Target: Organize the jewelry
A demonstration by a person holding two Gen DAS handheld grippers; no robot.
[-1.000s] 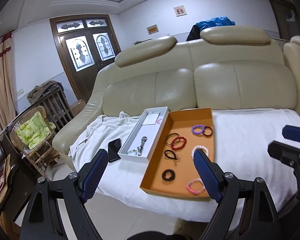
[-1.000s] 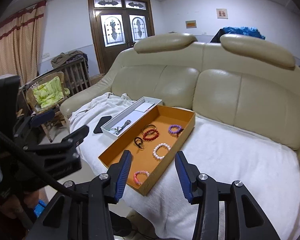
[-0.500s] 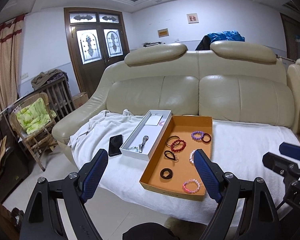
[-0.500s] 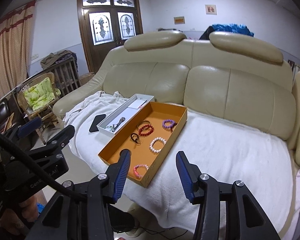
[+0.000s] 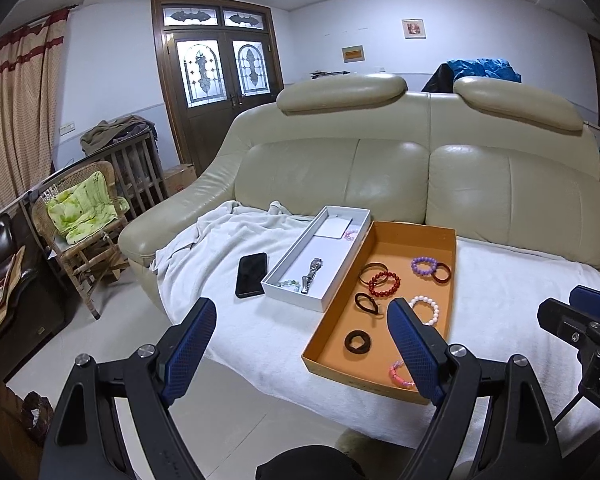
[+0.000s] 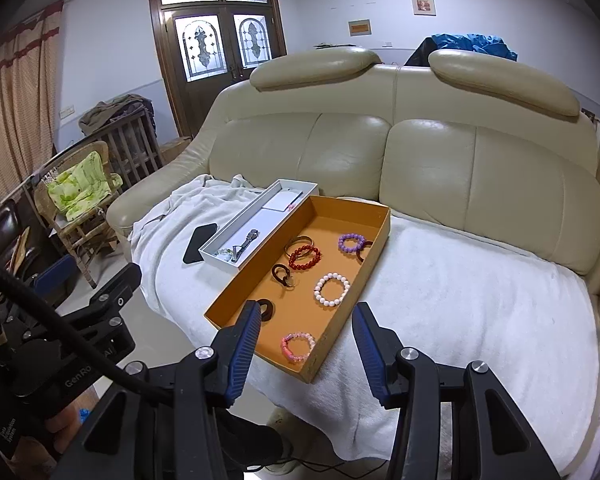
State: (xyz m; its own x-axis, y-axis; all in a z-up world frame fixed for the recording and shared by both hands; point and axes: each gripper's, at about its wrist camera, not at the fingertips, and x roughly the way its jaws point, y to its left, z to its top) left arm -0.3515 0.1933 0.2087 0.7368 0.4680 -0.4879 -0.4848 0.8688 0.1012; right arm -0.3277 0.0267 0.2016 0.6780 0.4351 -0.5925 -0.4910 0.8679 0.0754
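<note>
An orange tray (image 5: 412,233) lies on the white towel on the sofa seat and holds several bracelets and hair ties: purple (image 5: 424,265), red (image 5: 385,282), white (image 5: 425,309) and pink (image 5: 400,374). Against its left side is a white box (image 5: 296,297) with a silver watch (image 5: 312,270) in it. My left gripper (image 5: 300,314) hangs open in front of the seat's edge, its jaws bare. In the right wrist view my right gripper (image 6: 308,314) is open just short of the tray's near corner, framing the pink bracelet (image 6: 298,346) without touching it.
A black phone (image 5: 252,274) lies on the towel left of the white box. The cream sofa back (image 5: 380,176) rises behind the tray. A wicker chair with a green cushion (image 5: 80,208) and a wooden crib stand on the floor at left.
The left wrist view has rolled from tilted to level. Both grippers have drifted across the front of the sofa, and the tray now sits slightly nearer. Neither gripper has taken hold of anything.
</note>
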